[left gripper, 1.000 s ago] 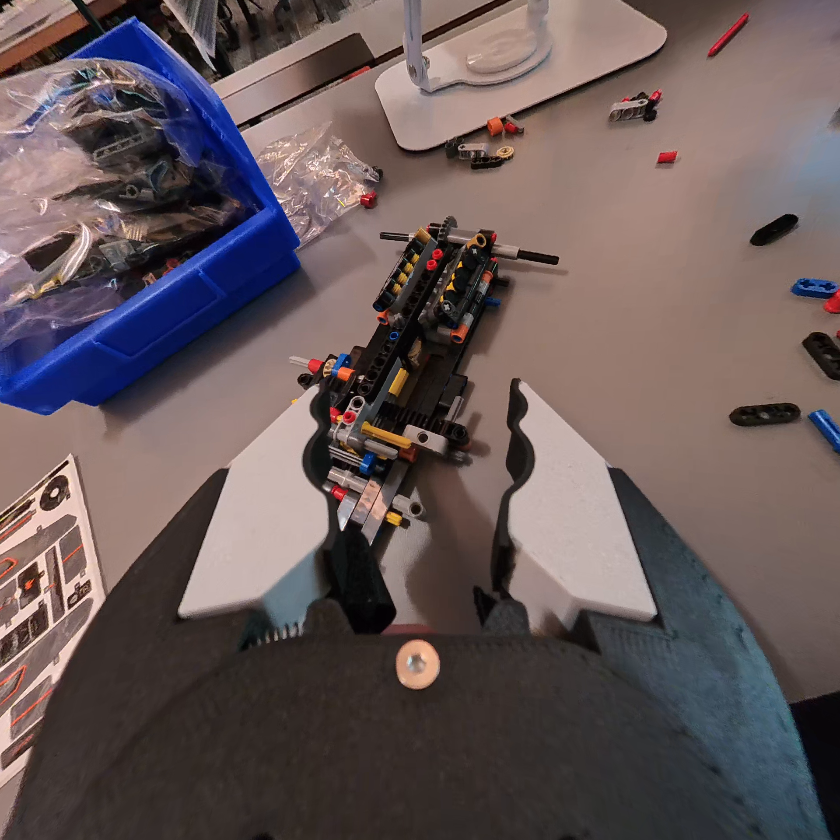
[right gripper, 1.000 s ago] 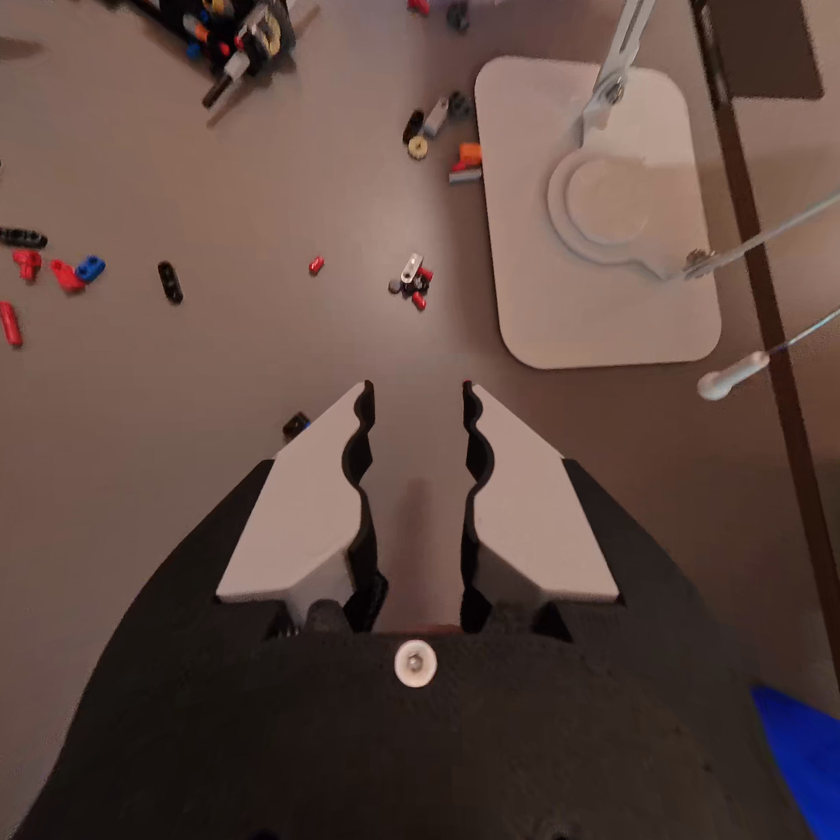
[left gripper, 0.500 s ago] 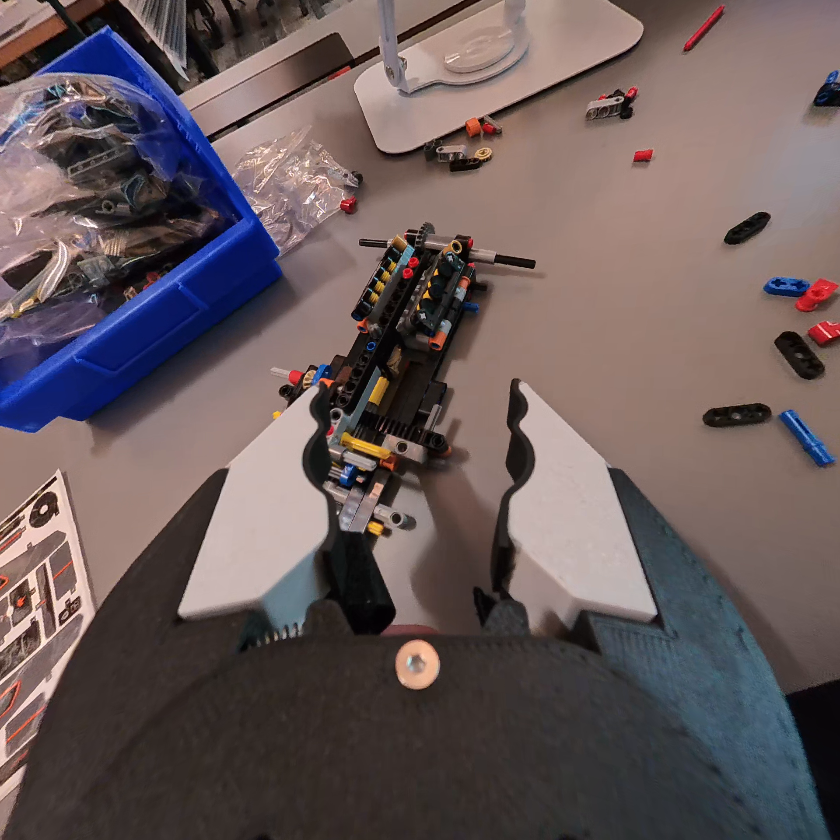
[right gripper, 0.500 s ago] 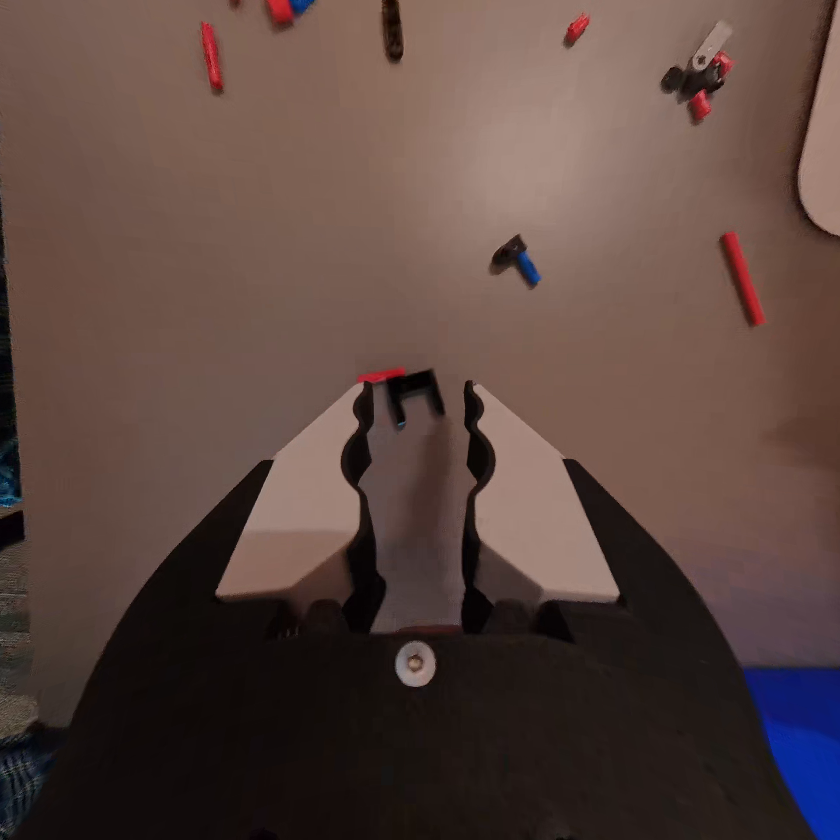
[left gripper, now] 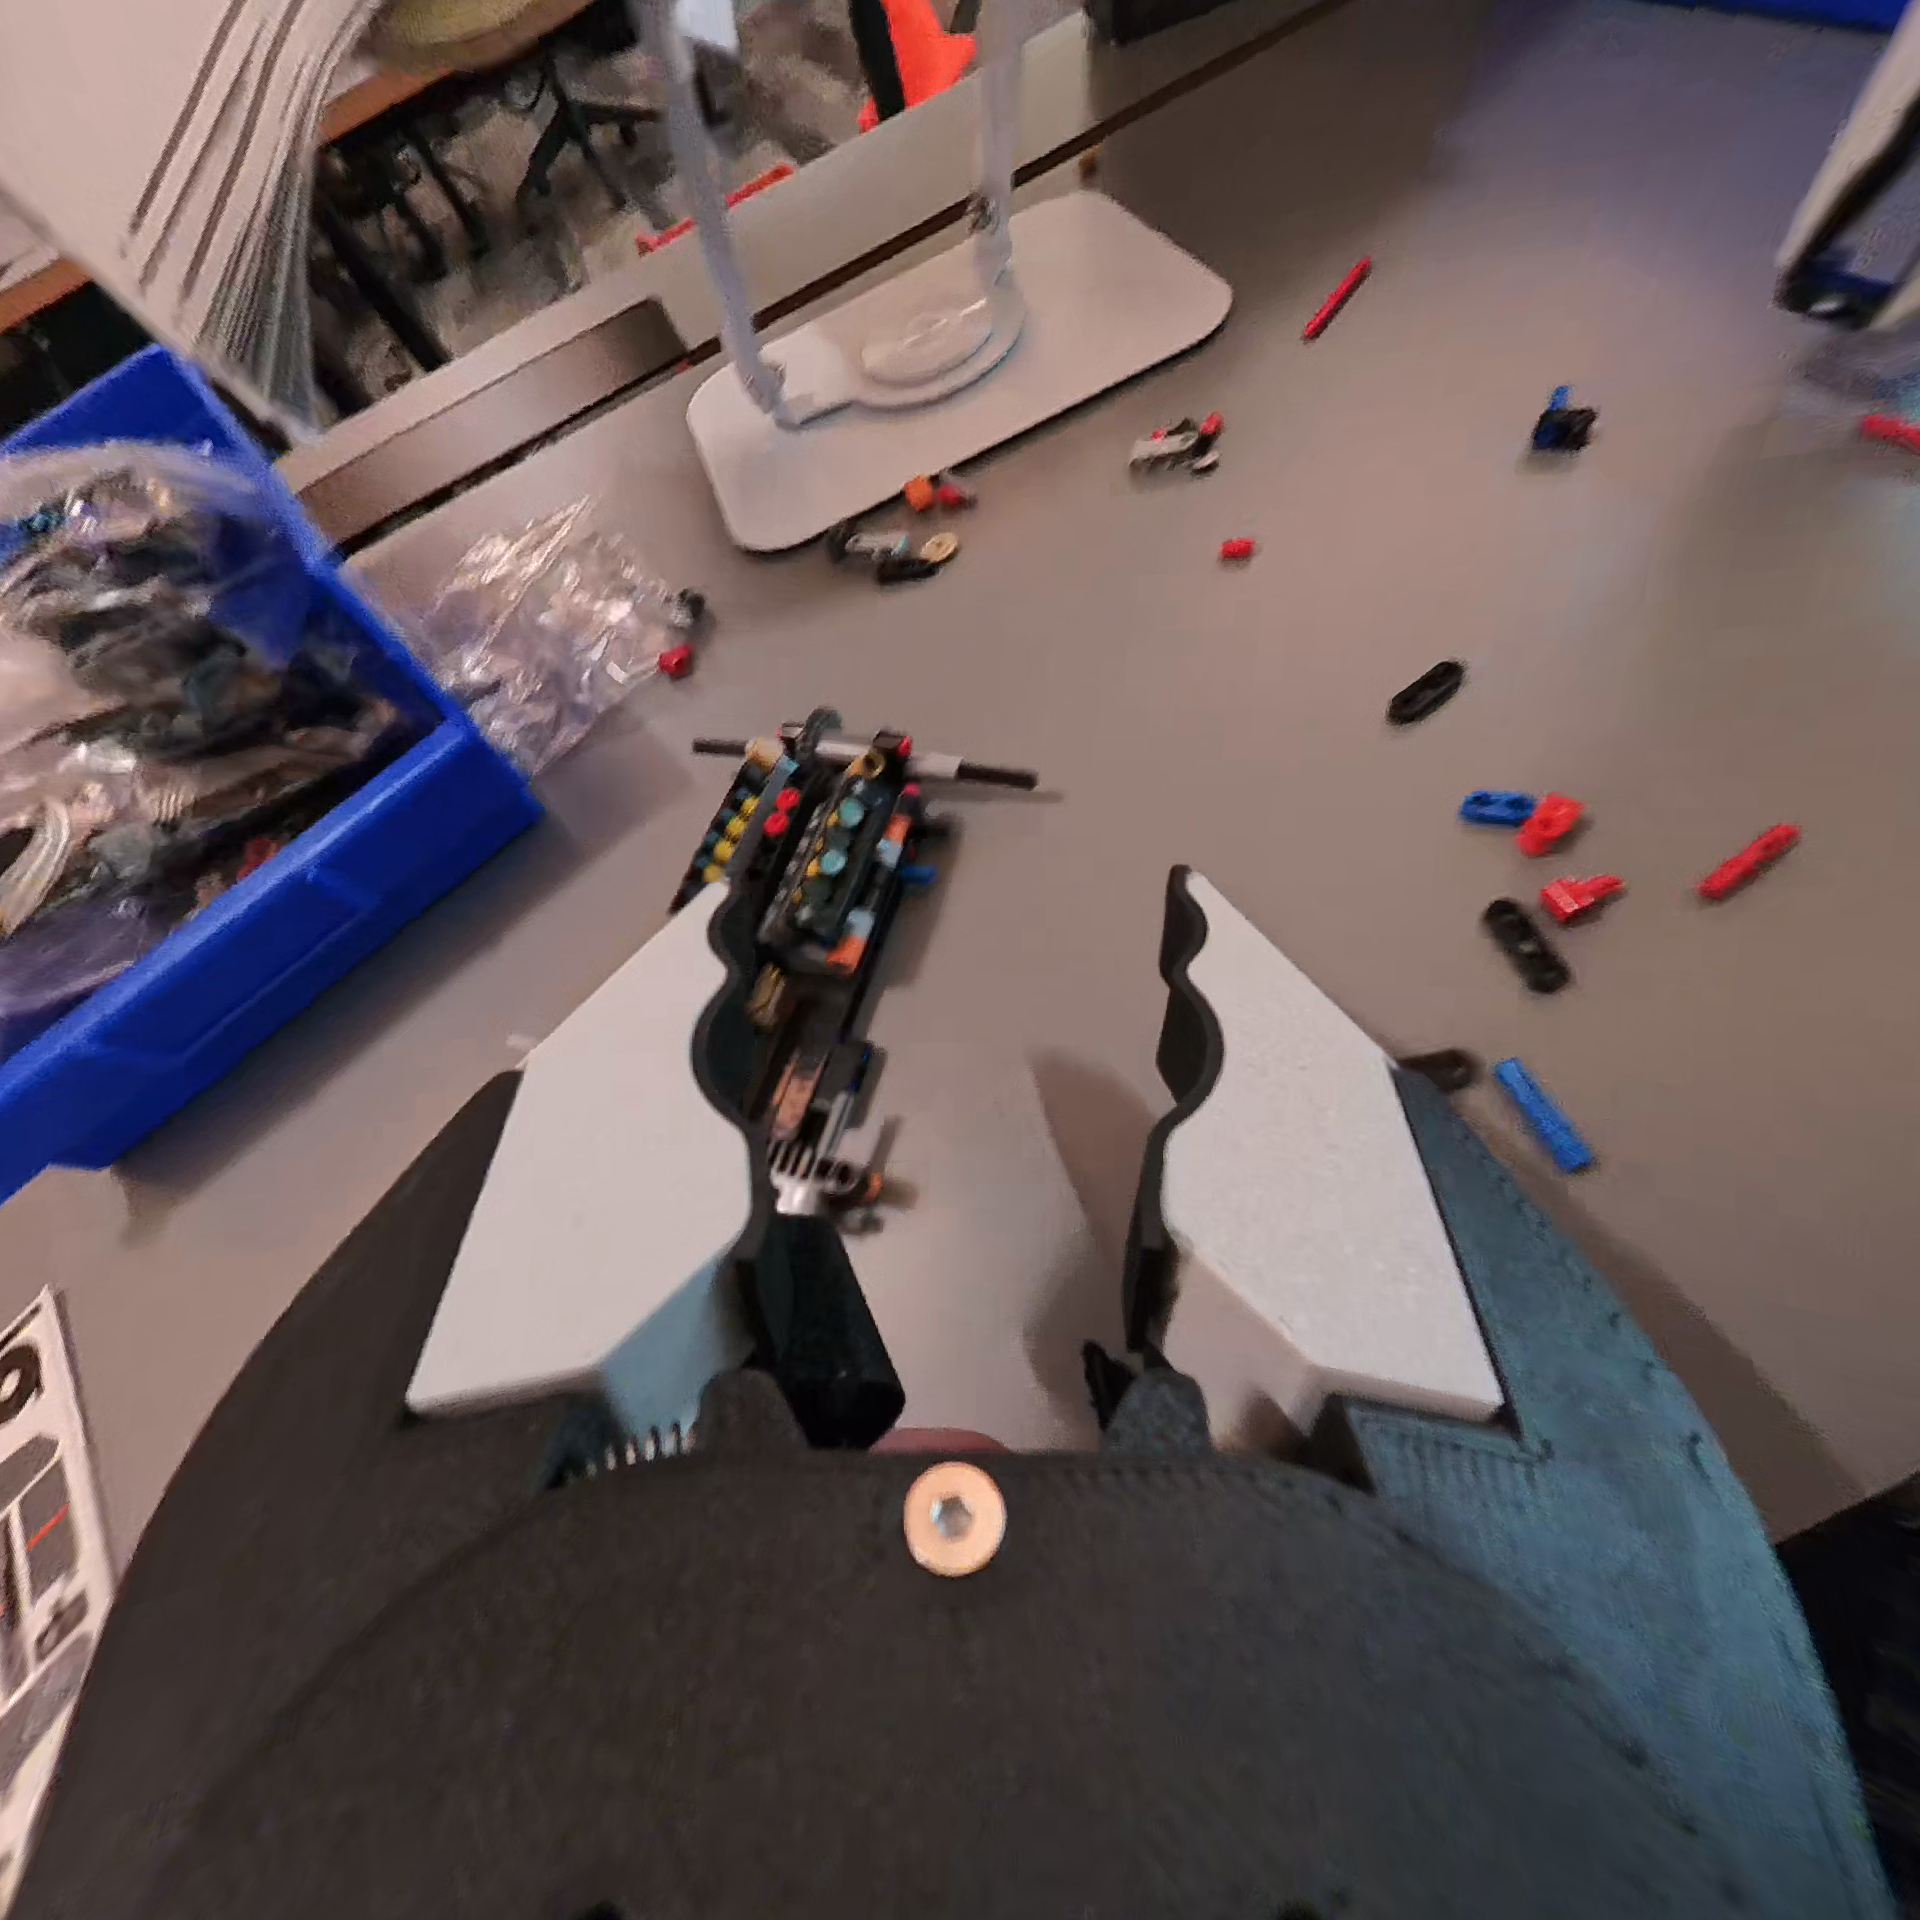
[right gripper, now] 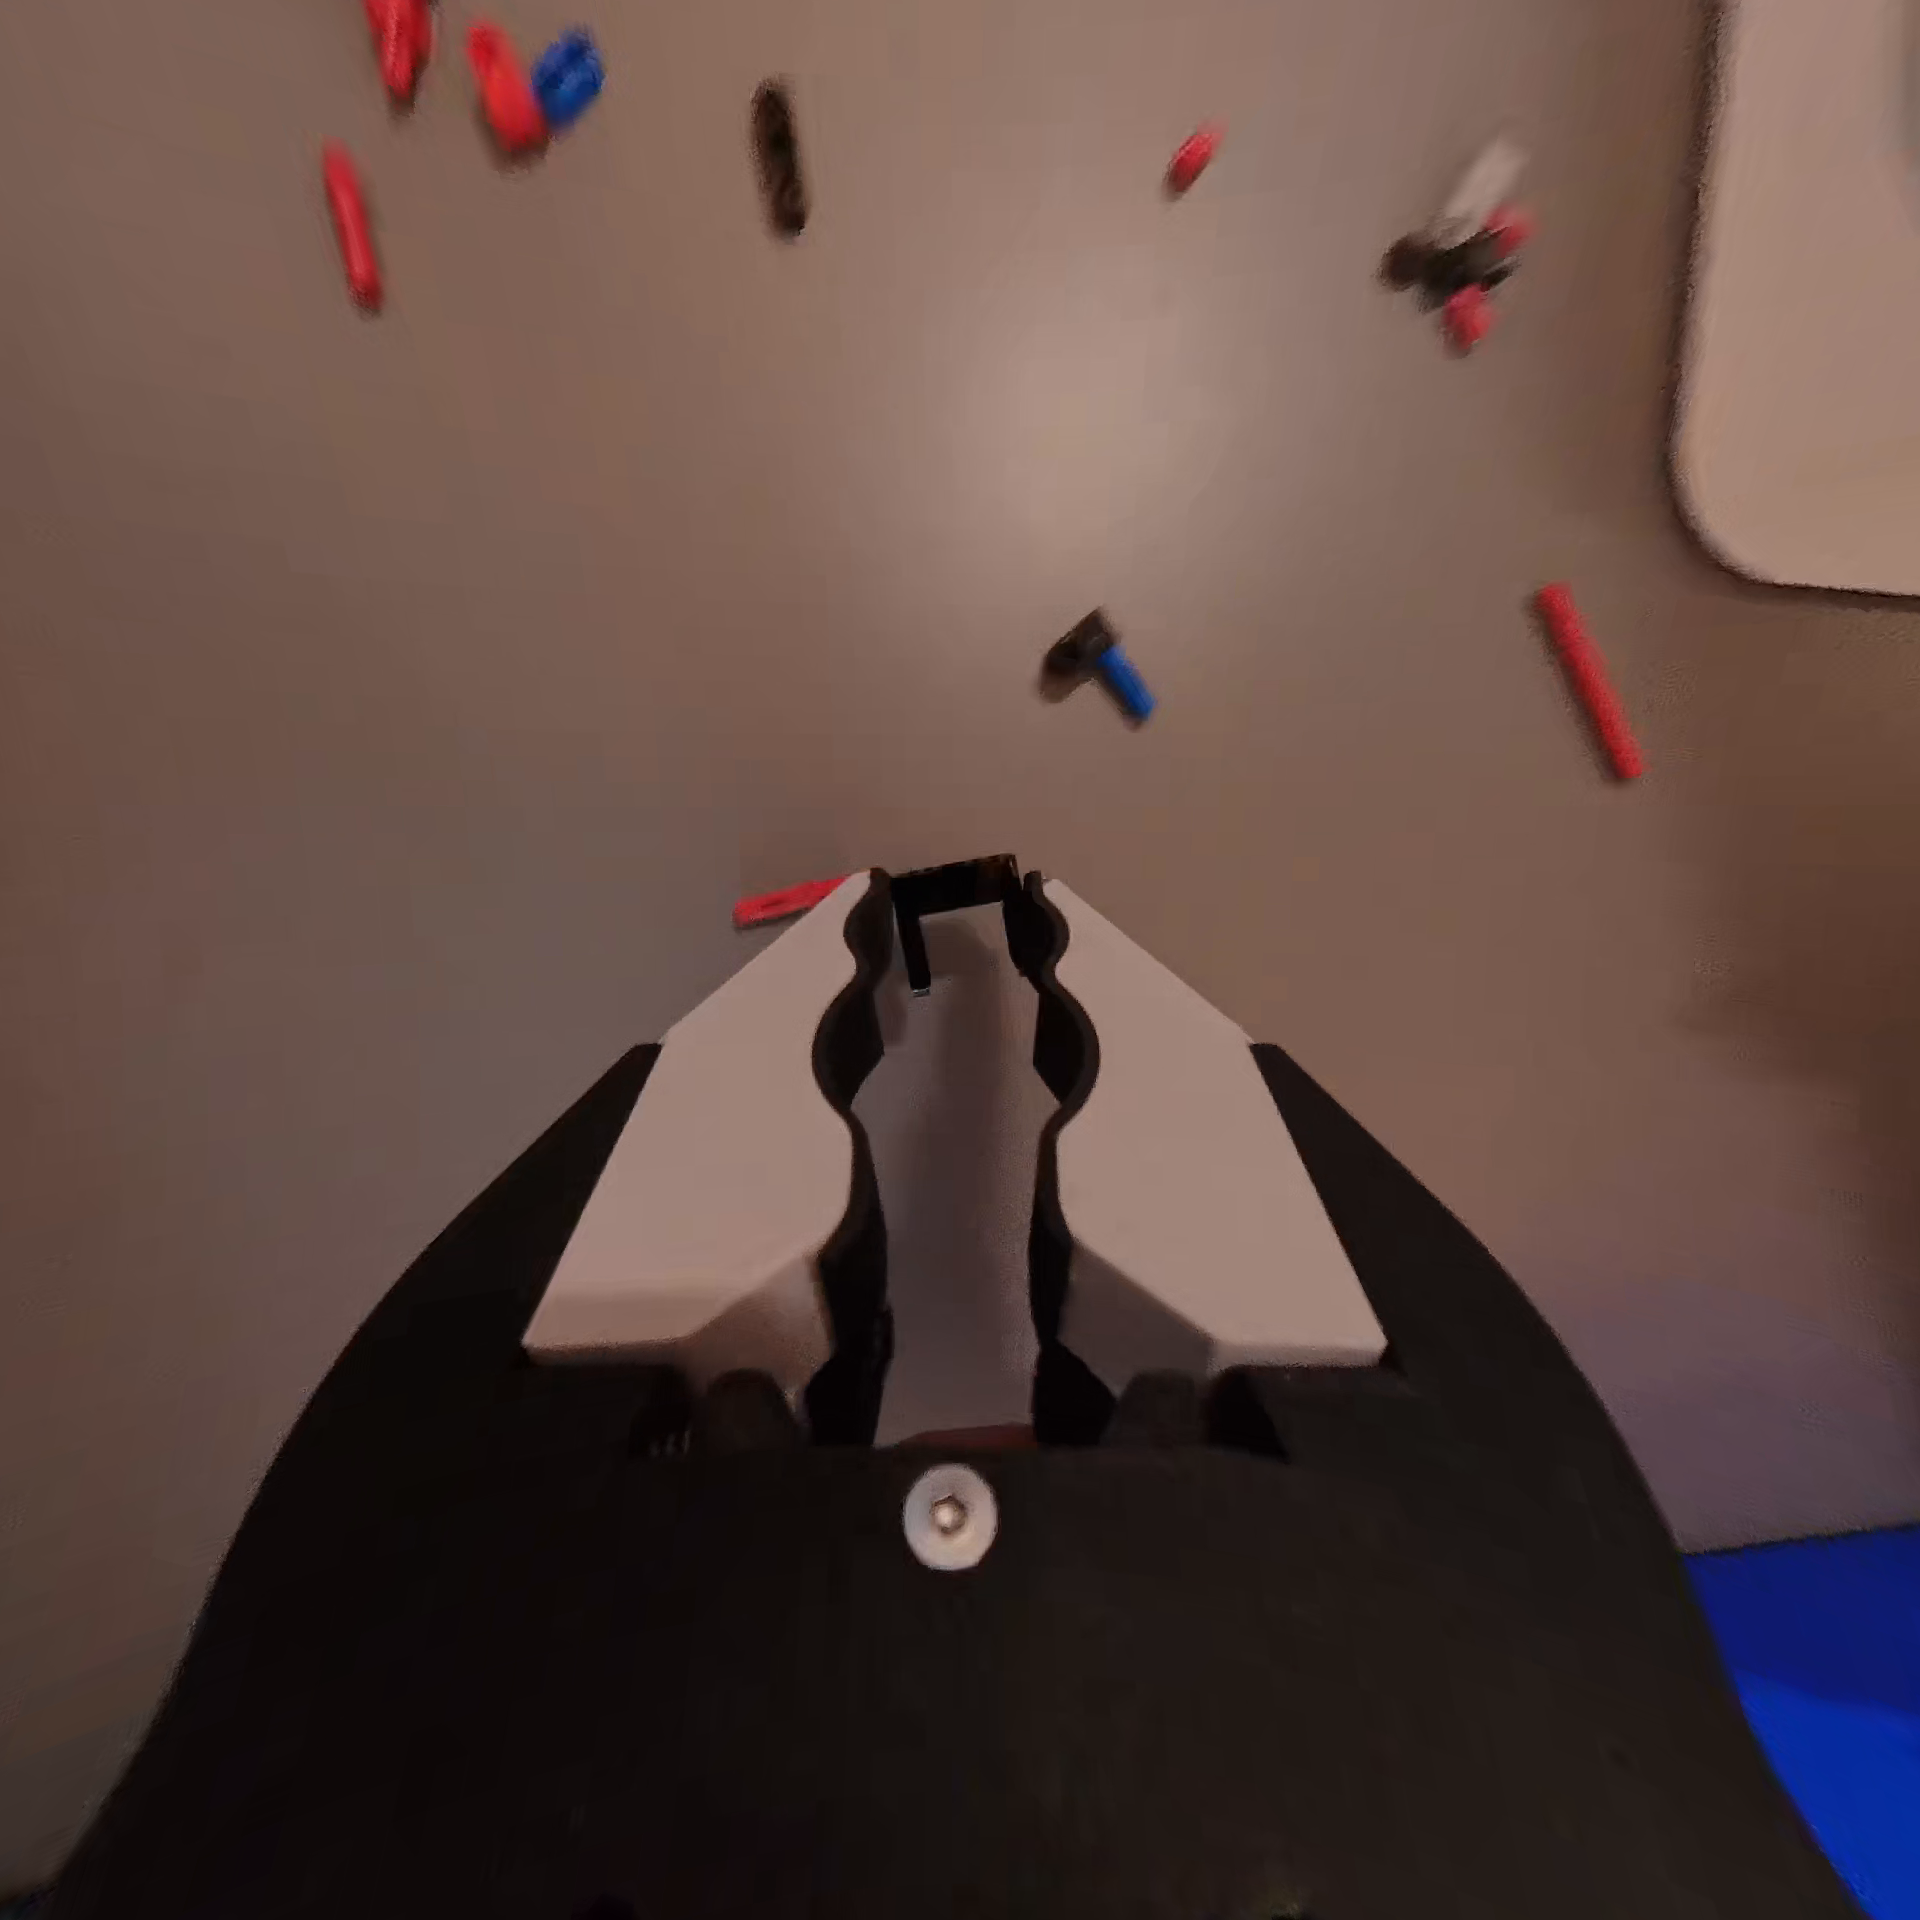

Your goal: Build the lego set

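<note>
Right tongs (right gripper: 951, 883) narrowed onto black bracket piece (right gripper: 956, 891), pinched between tips.

bin (left gripper: 312, 894) left of chassis (left gripper: 821, 873)

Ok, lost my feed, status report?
Left gripper open above chassis. Right gripper shut on black bracket. Red pin beside left fingertip; nothing blocking.

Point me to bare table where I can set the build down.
Free: grey table between the chassis, the white stand base and the black link. Crowded: loose red and blue pieces on the right, blue bin on the left.
</note>
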A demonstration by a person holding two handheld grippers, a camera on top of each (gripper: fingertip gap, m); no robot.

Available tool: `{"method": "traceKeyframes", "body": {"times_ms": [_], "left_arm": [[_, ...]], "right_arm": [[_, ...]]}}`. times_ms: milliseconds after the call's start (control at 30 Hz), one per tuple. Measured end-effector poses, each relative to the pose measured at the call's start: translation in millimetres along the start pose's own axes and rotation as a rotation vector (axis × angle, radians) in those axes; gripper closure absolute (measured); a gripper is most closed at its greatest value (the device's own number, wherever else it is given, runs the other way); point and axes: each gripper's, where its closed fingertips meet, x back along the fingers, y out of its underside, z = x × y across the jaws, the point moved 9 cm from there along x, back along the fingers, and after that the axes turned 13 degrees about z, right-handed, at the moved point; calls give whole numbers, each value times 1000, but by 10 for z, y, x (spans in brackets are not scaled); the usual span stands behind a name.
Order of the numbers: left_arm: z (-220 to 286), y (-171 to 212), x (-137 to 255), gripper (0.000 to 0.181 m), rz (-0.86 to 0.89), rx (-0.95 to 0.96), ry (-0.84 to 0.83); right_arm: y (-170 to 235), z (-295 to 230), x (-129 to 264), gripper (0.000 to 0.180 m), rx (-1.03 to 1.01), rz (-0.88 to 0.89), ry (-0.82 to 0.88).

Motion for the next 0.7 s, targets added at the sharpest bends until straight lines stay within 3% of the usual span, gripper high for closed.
{"method": "traceKeyframes", "body": {"times_ms": [167,267,333,500,700], "left_arm": [[403,-364,-220,112,76,-63,83],[635,-548,-379,120,81,-106,131],[708,-606,-455,128,84,-63,175],[664,-517,-496,127,24,-29,184],[614,-330,-390,123,-32,35,159]], "right_arm": [[-432,-4,63,158,-146,374,38],[-572,-76,0,158,-154,452,47],[-590,-135,-75,158,-132,418,67],[-355,-243,-337,158,-142,175,108],[-195,-355,-541,150,-230,100,105]]}}
